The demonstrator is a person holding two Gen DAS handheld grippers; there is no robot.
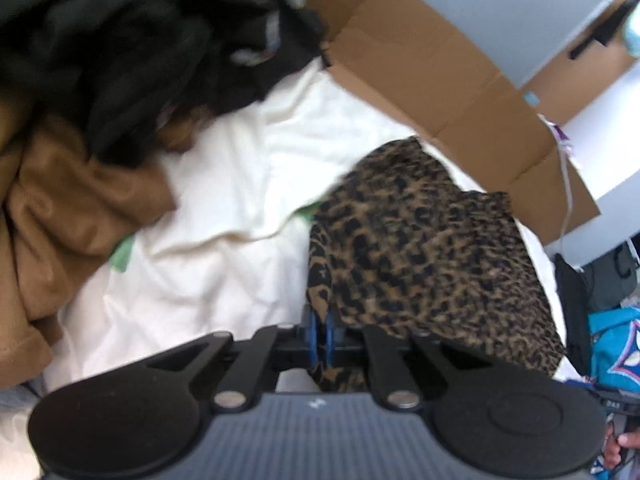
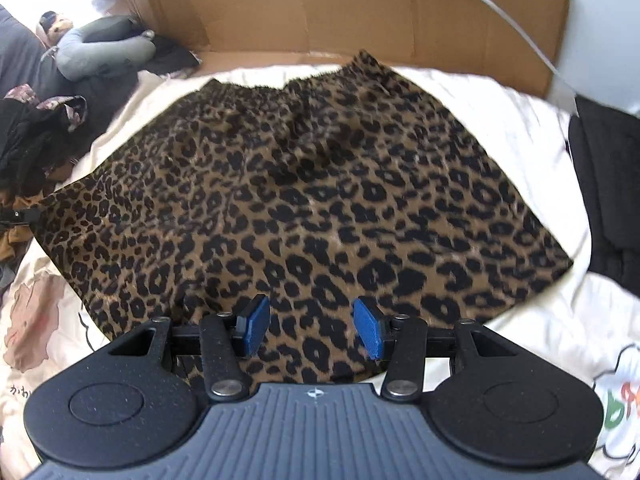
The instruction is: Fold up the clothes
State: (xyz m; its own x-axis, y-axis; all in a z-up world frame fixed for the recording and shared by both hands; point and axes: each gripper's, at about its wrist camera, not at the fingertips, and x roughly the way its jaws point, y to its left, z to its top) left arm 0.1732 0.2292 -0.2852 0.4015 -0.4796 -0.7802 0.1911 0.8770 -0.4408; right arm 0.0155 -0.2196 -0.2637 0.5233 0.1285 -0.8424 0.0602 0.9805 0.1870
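Observation:
A leopard-print skirt [image 2: 312, 200] lies spread on a cream bed sheet [image 2: 540, 312], its gathered waistband toward the cardboard at the back. My right gripper [image 2: 311, 326] hovers open over the skirt's near hem, its blue pads [image 2: 256, 326] apart with nothing between them. In the left wrist view the same skirt [image 1: 428, 248] rises from the sheet [image 1: 224, 216] at one corner. My left gripper [image 1: 320, 340] is shut on that corner, and the fabric drapes over its right side. The left gripper's tip also shows at the skirt's left corner [image 2: 20, 216] in the right wrist view.
A flattened cardboard box [image 2: 360, 12] lines the back of the bed. A heap of black [image 1: 140, 48] and brown clothes [image 1: 60, 216] lies to the left. A grey neck pillow [image 2: 104, 50] rests at the back left. Bags [image 1: 612, 340] stand beside the bed on the right.

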